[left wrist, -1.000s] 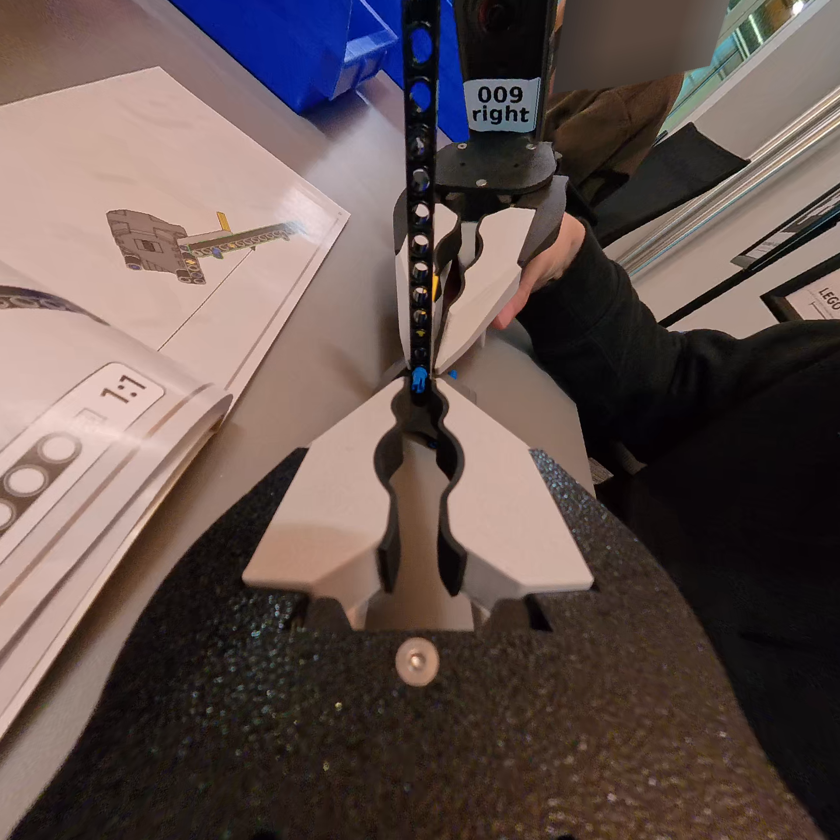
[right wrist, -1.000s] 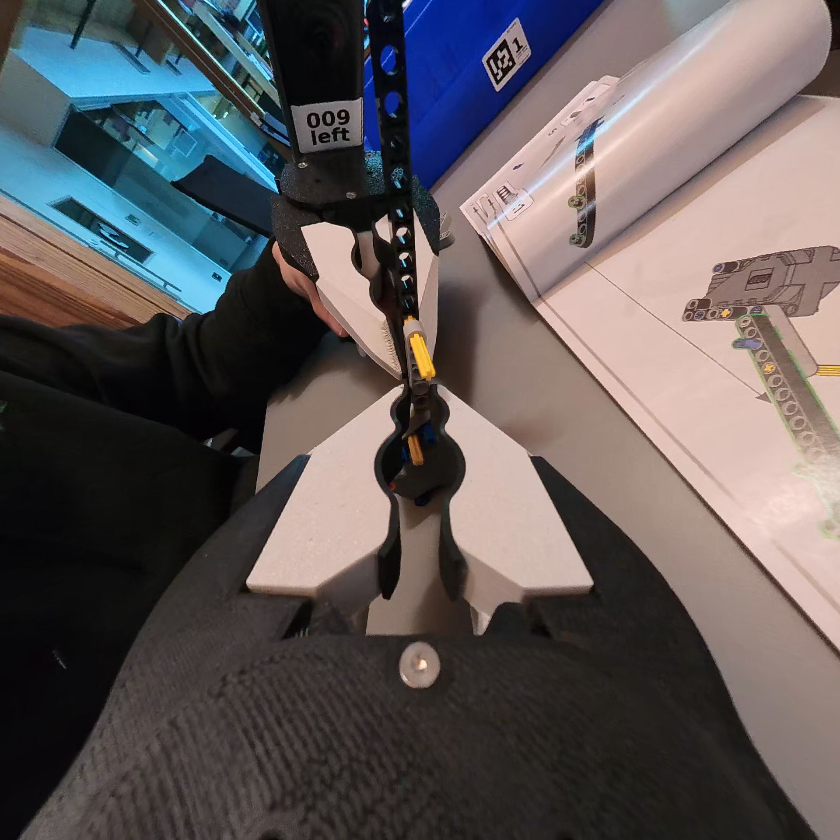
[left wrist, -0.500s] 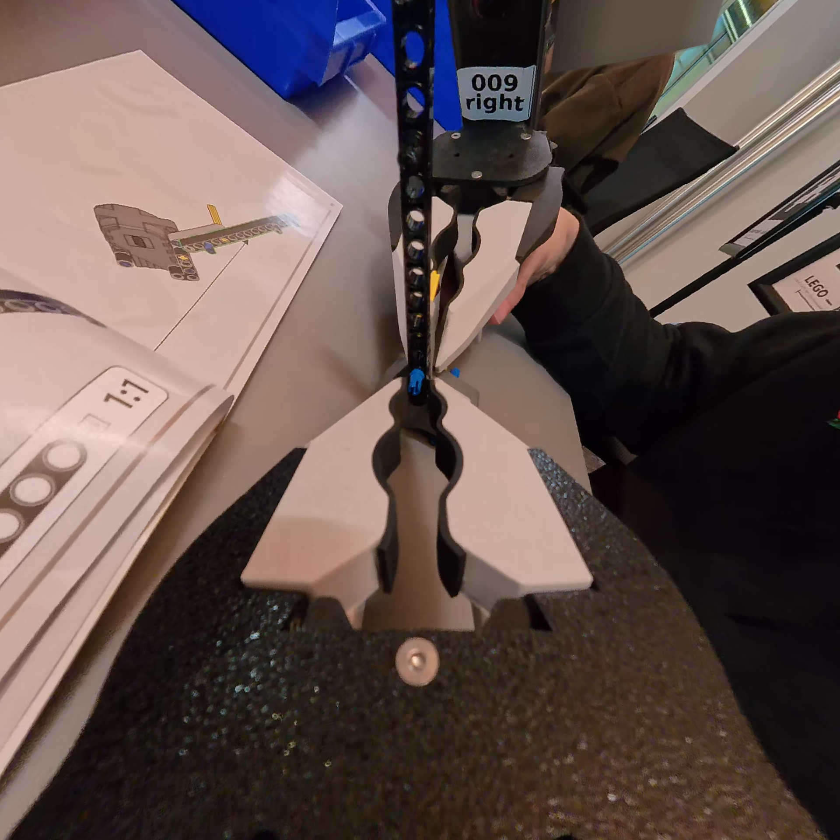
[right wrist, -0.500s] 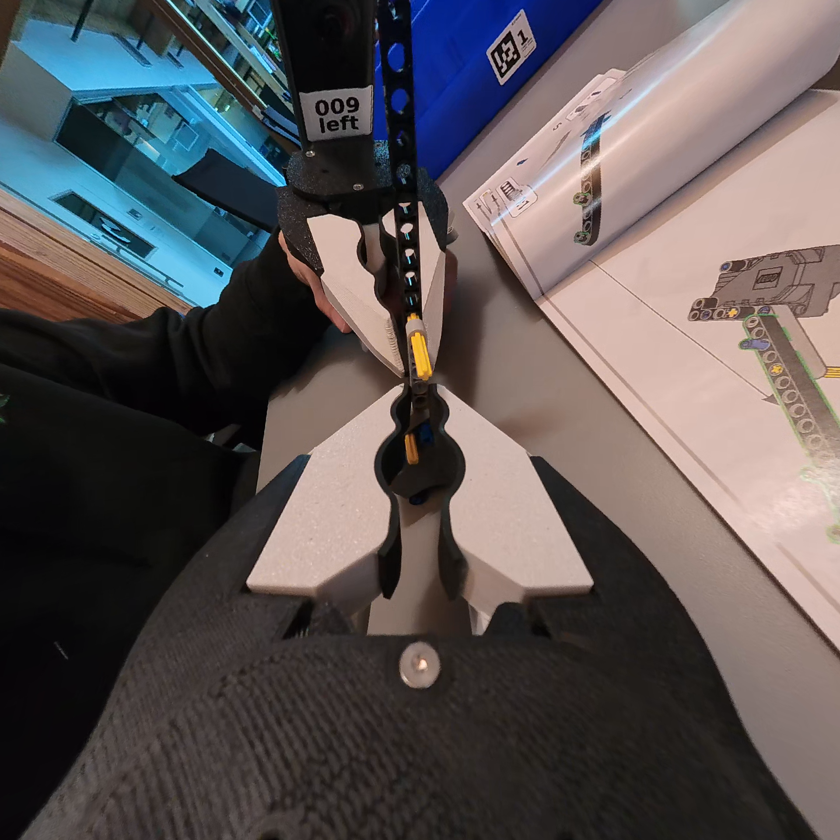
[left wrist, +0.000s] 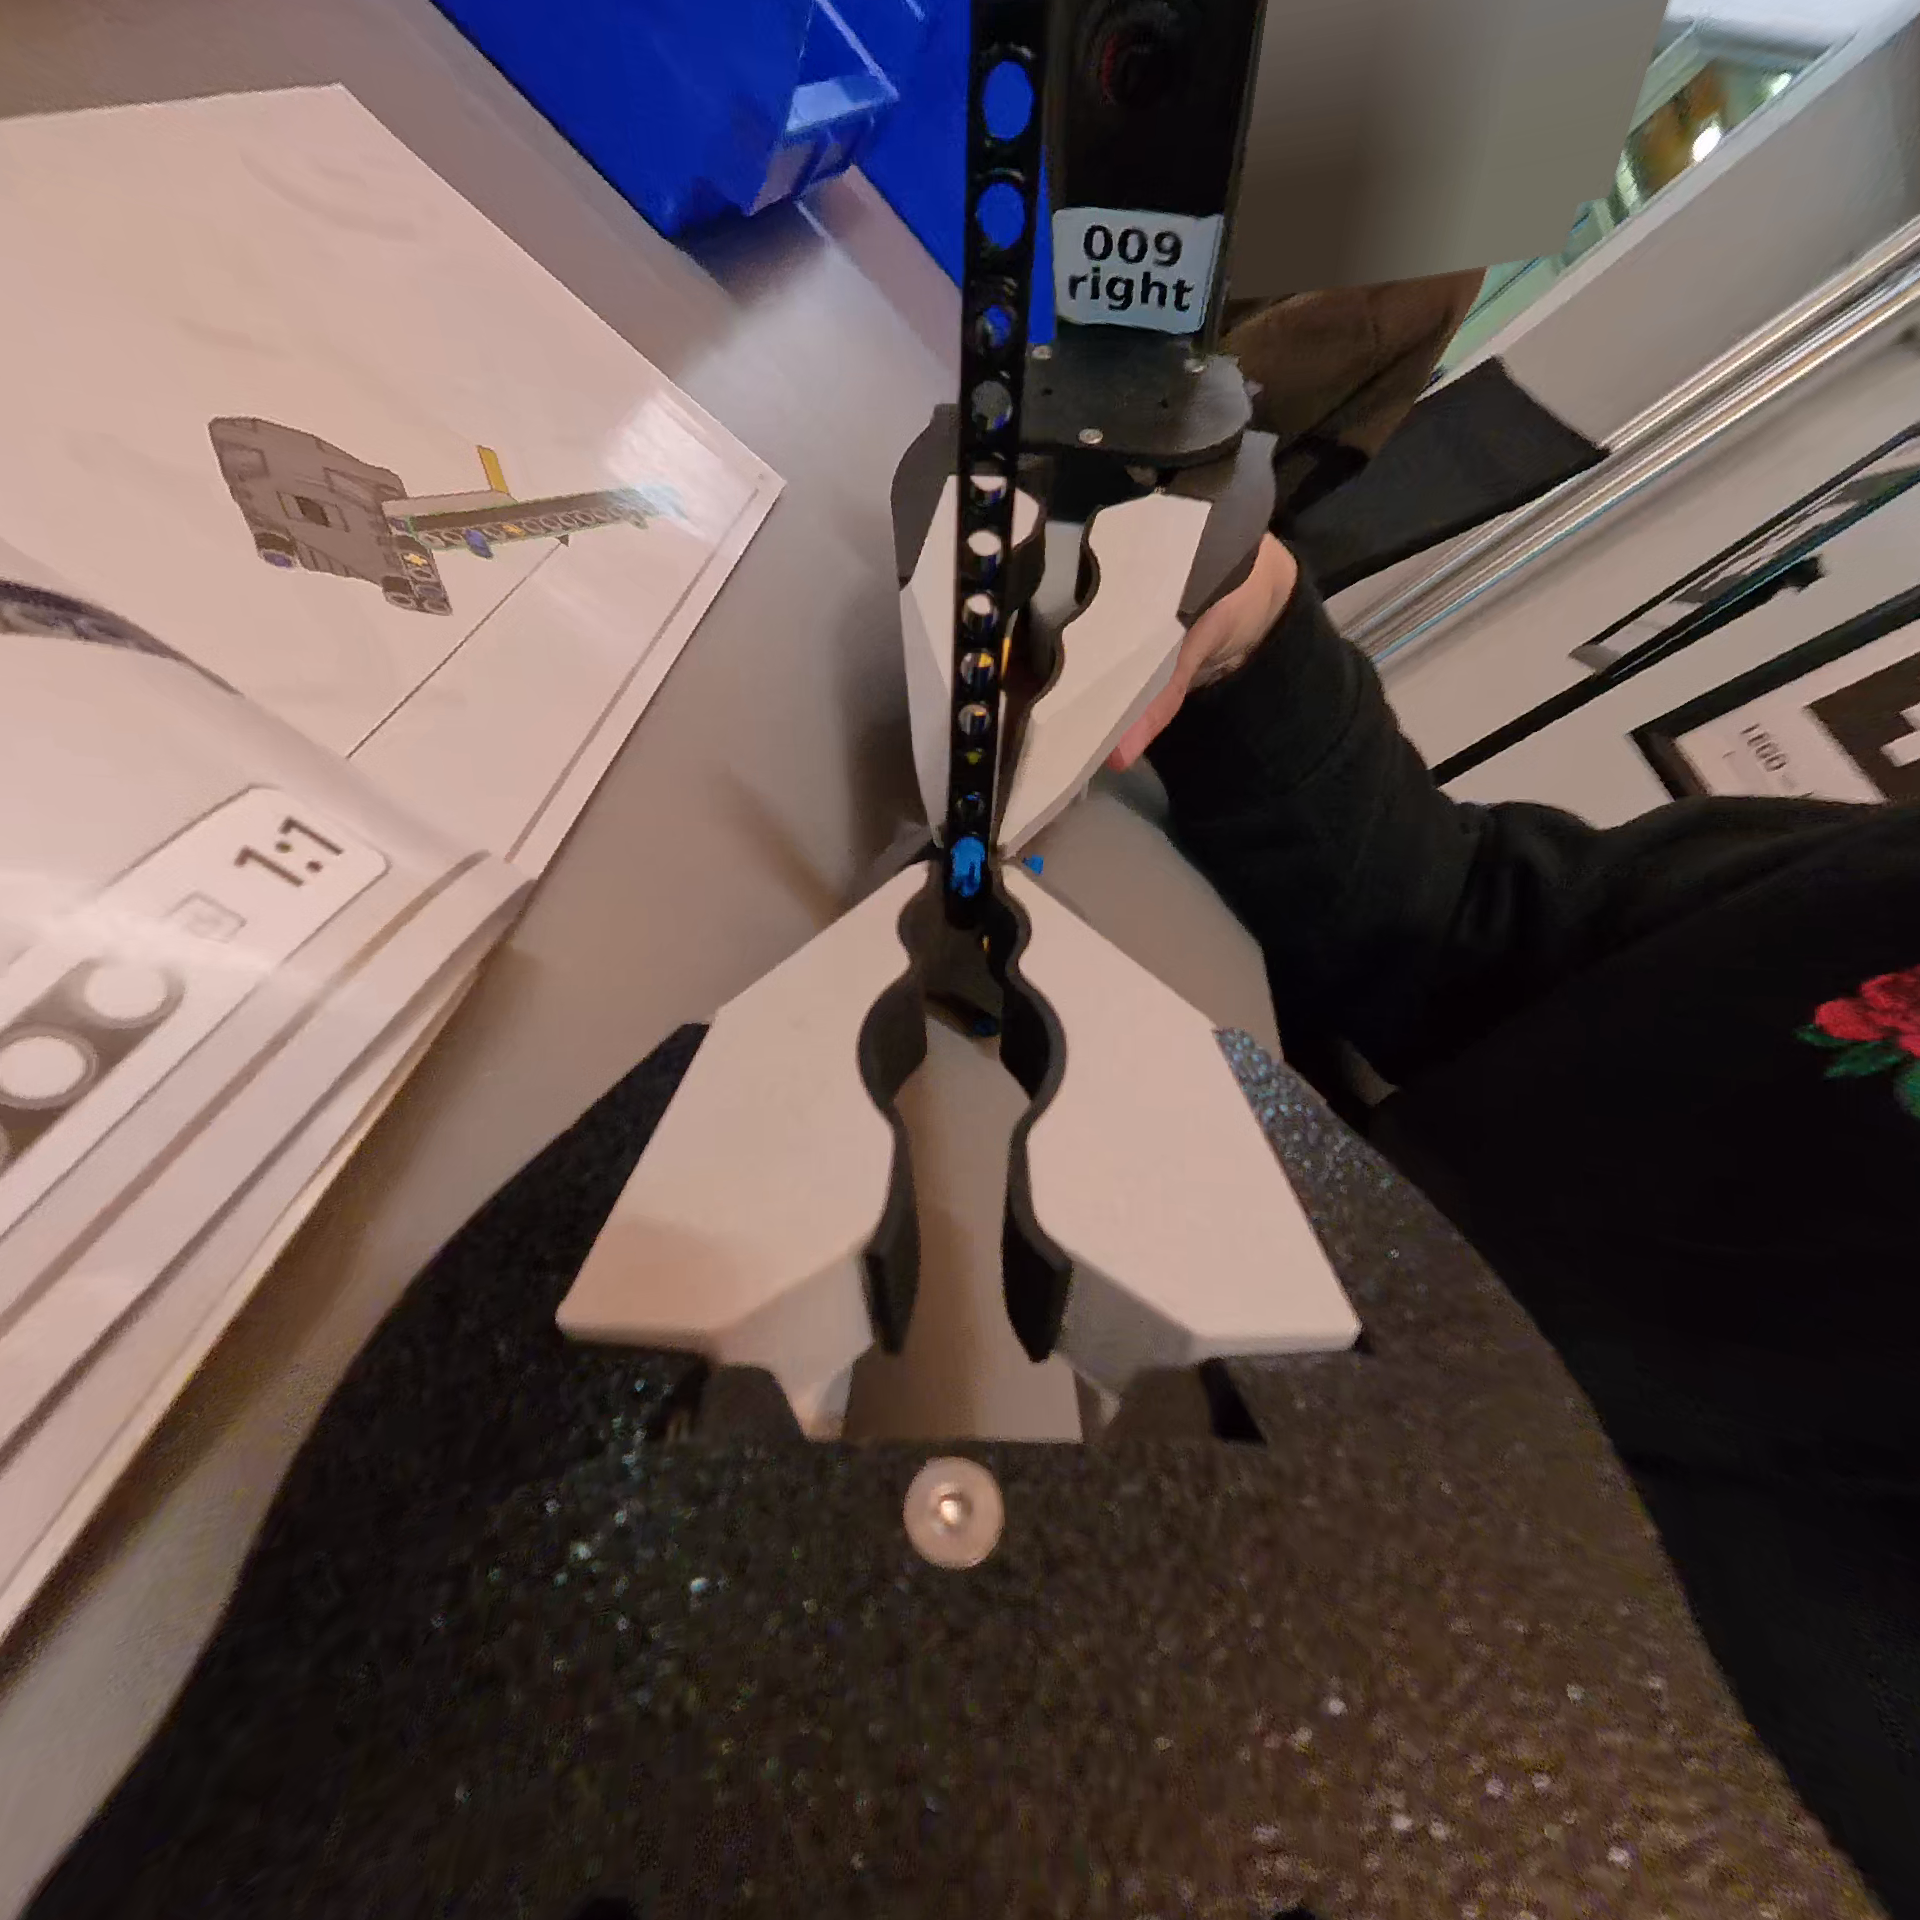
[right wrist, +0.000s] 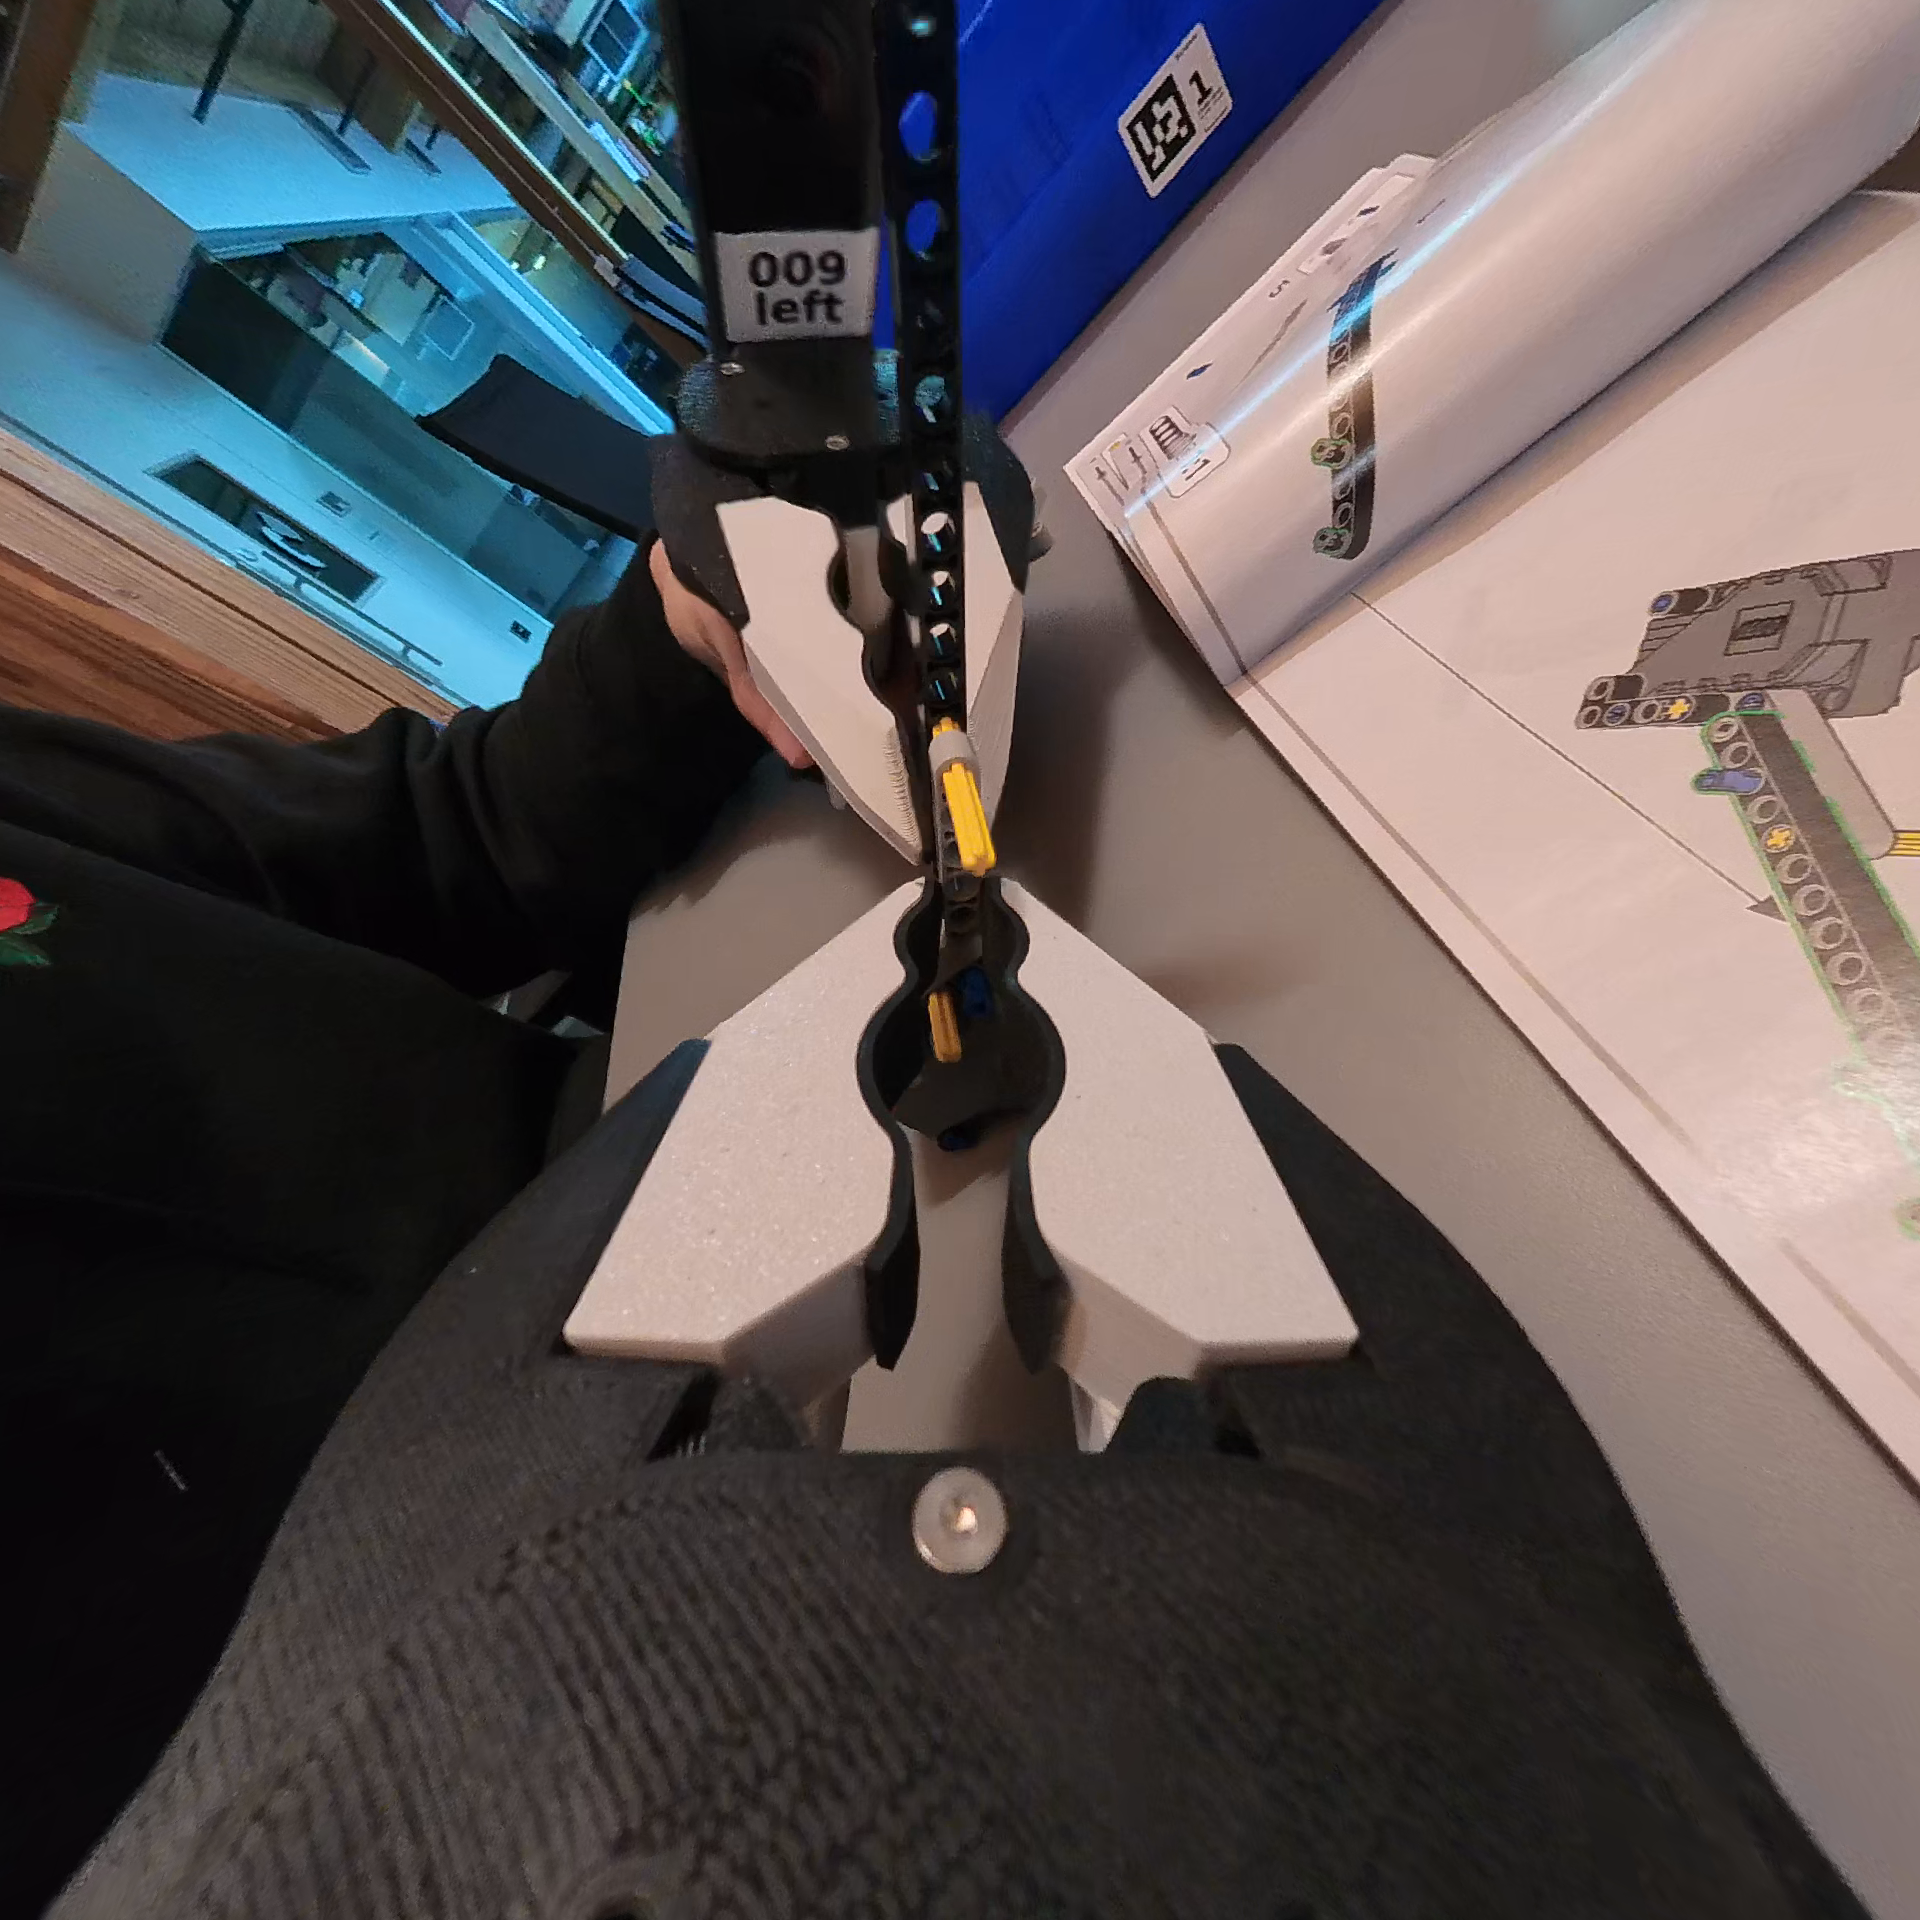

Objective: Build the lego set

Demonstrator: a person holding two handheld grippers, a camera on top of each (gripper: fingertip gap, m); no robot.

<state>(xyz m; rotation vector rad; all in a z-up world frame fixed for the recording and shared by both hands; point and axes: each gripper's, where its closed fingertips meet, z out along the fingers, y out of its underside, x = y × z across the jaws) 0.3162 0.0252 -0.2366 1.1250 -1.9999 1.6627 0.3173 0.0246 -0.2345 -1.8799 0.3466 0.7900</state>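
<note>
A long black beam with holes [left wrist: 982, 540] stands upright between my two grippers, which meet tip to tip above the table. My left gripper [left wrist: 968, 896] is shut on its lower end, where a blue pin [left wrist: 966, 868] sticks out. My right gripper [right wrist: 961, 896] is shut on the same end from the other side. A yellow axle with a grey bush [right wrist: 961, 795] sits in the beam [right wrist: 935, 540] just above my right fingertips. A second yellow piece and blue pins [right wrist: 951, 1023] show inside the right jaw hollow. Each gripper shows in the other's view, the right [left wrist: 987, 821] and the left [right wrist: 935, 842].
An open instruction booklet [left wrist: 364, 343] lies on the grey table [left wrist: 790, 675]; it also shows in the right wrist view [right wrist: 1558, 883]. A blue bin [left wrist: 707, 94] stands behind it, also seen in the right wrist view [right wrist: 1081, 239]. A person's black sleeves [left wrist: 1351, 862] [right wrist: 468, 810] reach in from the table edge. Only a small space, under 4 cm, lies between the two pairs of fingers.
Both grippers stay shut on the beam, tip to tip. The pair has shifted slightly over the table and booklet.
</note>
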